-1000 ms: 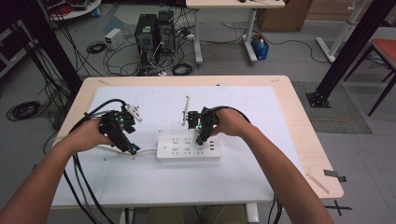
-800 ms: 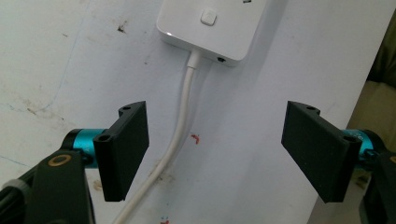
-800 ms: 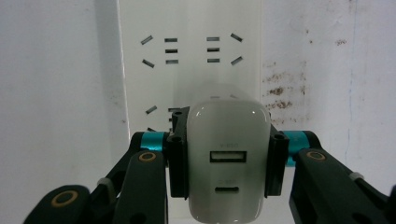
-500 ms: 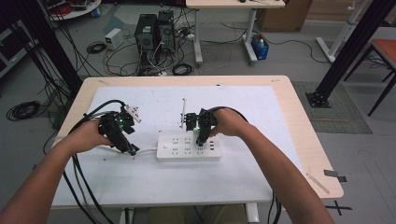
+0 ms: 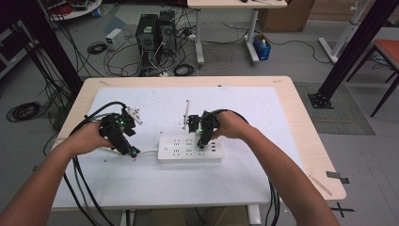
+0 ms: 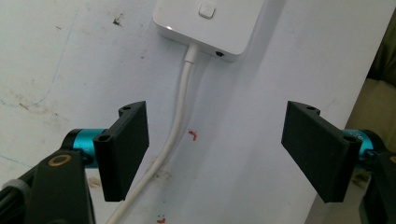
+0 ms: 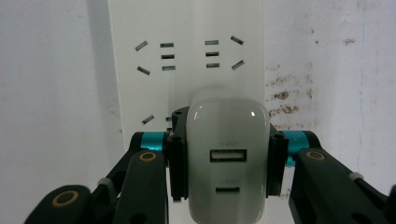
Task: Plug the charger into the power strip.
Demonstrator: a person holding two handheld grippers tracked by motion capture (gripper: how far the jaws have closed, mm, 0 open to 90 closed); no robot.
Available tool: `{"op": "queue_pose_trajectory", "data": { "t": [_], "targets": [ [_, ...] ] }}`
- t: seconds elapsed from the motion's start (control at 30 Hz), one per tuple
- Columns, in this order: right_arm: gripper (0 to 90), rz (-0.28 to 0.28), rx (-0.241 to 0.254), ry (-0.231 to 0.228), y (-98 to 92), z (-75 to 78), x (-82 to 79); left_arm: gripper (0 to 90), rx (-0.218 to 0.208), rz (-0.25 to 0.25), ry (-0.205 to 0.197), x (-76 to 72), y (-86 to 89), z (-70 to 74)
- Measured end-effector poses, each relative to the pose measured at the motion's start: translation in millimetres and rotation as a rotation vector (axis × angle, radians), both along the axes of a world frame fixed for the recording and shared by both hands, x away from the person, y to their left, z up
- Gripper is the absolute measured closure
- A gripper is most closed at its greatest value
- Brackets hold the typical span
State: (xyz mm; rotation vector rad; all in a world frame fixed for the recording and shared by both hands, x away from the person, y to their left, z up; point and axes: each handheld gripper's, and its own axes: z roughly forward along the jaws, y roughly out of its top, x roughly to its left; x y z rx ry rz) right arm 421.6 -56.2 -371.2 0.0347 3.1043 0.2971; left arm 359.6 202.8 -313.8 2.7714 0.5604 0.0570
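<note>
A white power strip (image 5: 188,149) lies flat on the white mat (image 5: 263,117) in the middle of the table. My right gripper (image 5: 203,141) points down over its right half, shut on a white USB charger (image 7: 227,158) by its two sides. The charger stands over a socket of the strip (image 7: 187,28); whether its prongs are in is hidden. My left gripper (image 5: 129,149) hovers at the strip's left end with its jaws open. The strip's white cable (image 6: 175,135) runs on the mat beneath them, near the left pad (image 6: 123,149).
A white plug (image 5: 133,113) lies on the mat behind my left hand. A thin white stick (image 5: 187,113) lies behind the strip. Black cables trail off the table's left side. Computers and loose cables stand on the floor beyond the far edge.
</note>
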Motion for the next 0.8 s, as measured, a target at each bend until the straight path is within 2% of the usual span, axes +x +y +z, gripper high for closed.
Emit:
{"op": "queue_pose_trajectory", "data": {
  "t": [0.13,0.23,0.3,0.4,0.47,0.63,0.8],
  "targets": [
    [62.6,-0.006,0.027,0.033,-3.2,-1.0,4.6,23.4,0.000,-0.003,0.001,2.0,-1.6,-0.3],
    [62.6,-0.017,0.059,0.029,-6.2,-2.7,4.2,23.4,0.001,0.001,-0.001,3.8,-3.6,-0.6],
    [62.6,-0.021,0.068,0.008,-7.4,-3.2,0.8,23.4,-0.001,-0.006,0.000,4.9,-5.2,-0.7],
    [62.6,0.014,0.062,-0.080,-6.0,-4.6,-11.7,23.4,-0.004,-0.012,0.006,6.4,-6.8,-2.0],
    [62.6,-0.007,0.059,-0.057,-6.2,-4.4,-9.7,23.4,-0.013,-0.020,0.008,6.2,-7.5,-2.4],
    [62.5,-0.033,0.092,0.047,-9.9,-5.4,5.8,23.4,-0.020,-0.019,0.004,6.0,-5.7,-0.9],
    [62.6,-0.037,0.113,0.037,-12.4,-6.9,4.0,23.4,-0.026,-0.029,0.007,5.1,-8.6,-2.0]
  ]
}}
